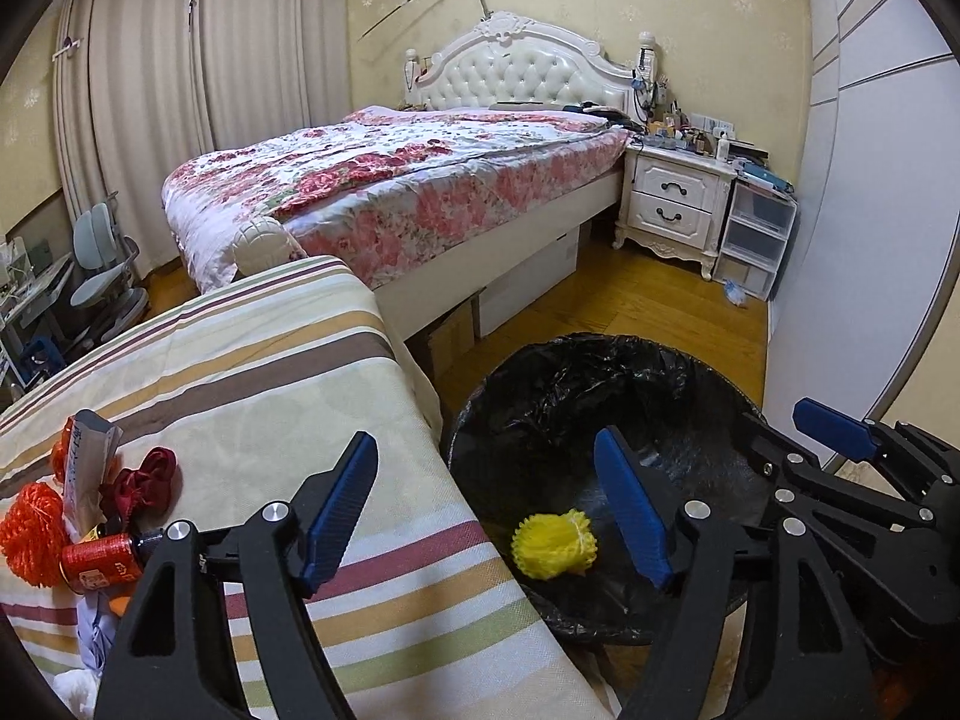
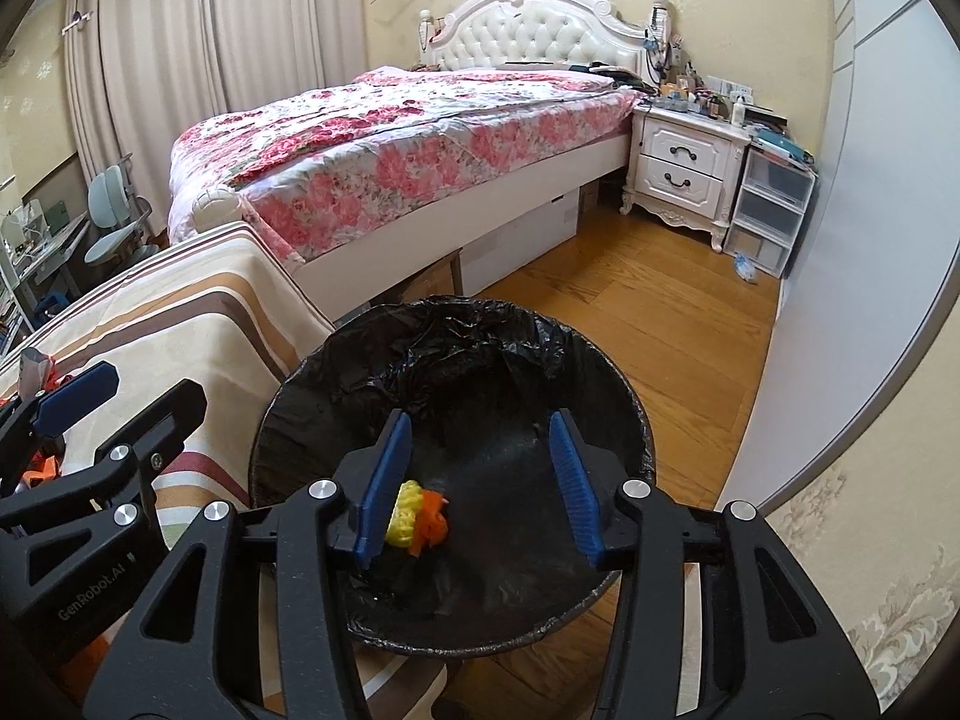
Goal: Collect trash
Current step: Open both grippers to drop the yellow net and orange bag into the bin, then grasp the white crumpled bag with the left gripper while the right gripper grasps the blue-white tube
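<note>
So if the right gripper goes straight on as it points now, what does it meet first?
Probably the yellow foam net and orange scrap at the bottom of the black-lined trash bin; the open right gripper points into it. Depth is unclear.

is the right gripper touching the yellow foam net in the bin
Apart. In the right wrist view the right gripper hangs open above the trash bin, while the yellow foam net lies on the liner at the bottom, well below the fingertips.
</note>
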Motion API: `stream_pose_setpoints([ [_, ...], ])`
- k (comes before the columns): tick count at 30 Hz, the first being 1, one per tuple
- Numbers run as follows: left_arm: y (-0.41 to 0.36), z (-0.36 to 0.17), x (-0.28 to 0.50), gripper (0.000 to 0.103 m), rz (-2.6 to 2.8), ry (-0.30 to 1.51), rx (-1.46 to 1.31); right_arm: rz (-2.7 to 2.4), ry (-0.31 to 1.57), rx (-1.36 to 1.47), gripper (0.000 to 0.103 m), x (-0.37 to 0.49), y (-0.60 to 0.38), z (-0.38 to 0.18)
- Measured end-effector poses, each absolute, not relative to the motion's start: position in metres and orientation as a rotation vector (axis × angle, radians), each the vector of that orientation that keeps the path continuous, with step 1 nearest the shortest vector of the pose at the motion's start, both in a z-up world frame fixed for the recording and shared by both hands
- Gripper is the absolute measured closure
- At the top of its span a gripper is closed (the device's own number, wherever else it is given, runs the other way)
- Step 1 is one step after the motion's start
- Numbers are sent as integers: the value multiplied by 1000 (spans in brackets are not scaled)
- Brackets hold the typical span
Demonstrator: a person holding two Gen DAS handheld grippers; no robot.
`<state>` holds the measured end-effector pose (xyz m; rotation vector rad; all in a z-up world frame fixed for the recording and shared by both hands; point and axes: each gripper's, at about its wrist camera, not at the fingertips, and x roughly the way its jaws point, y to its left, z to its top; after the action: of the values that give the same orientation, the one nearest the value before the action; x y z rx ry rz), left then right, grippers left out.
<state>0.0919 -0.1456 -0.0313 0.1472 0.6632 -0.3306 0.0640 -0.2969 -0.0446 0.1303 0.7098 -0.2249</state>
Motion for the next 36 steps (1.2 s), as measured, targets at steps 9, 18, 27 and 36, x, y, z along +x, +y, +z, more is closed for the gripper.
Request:
stream_pose_setpoints([
  [9,-123,-21,74,29,-304,662,148,-219,703,135,46,49,-283,-36],
  [18,-85,-18,46,29,-264,690,139,-161,723,106,46,28,-245,-35],
  [27,-34,-16,19,29,-179,693,133,-90,741,85,46,9,-208,-39],
  [36,27,-20,-6,29,-62,699,93,-2,747,57,46,0,-164,-39],
])
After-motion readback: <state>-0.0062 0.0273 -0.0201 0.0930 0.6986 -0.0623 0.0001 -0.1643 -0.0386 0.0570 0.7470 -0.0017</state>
